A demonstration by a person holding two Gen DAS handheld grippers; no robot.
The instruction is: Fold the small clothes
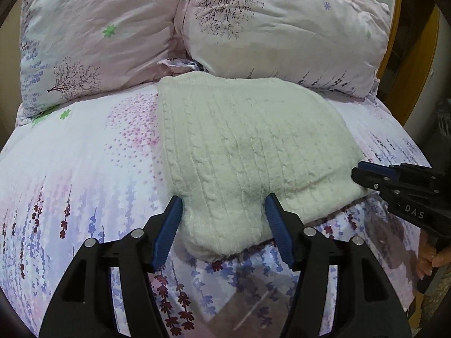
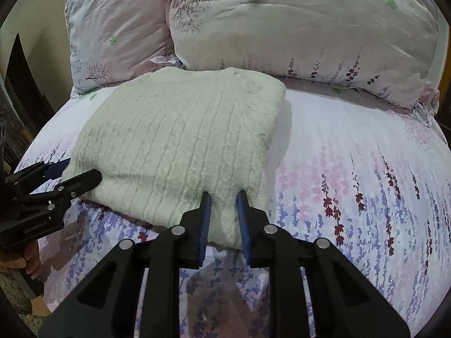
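Folded cream knit sweater (image 1: 248, 152) lies on the bed (image 1: 70, 169), far edge touching the two floral pillows (image 1: 93, 42); its underside & inner layers hidden, so can't tell sleeves or neck; rib lines run near-to-far, long axis same way, toward pillows. Left tongs (image 1: 224, 202) level w/ the near edge, jaws partly apart w/ a bulge of knit between, pads touching fabric; real grip can't tell. Right tongs (image 2: 224, 197) at the near right corner, jaws narrow, a fold of knit between the pads. Person's fingers only partly seen at frame edges.
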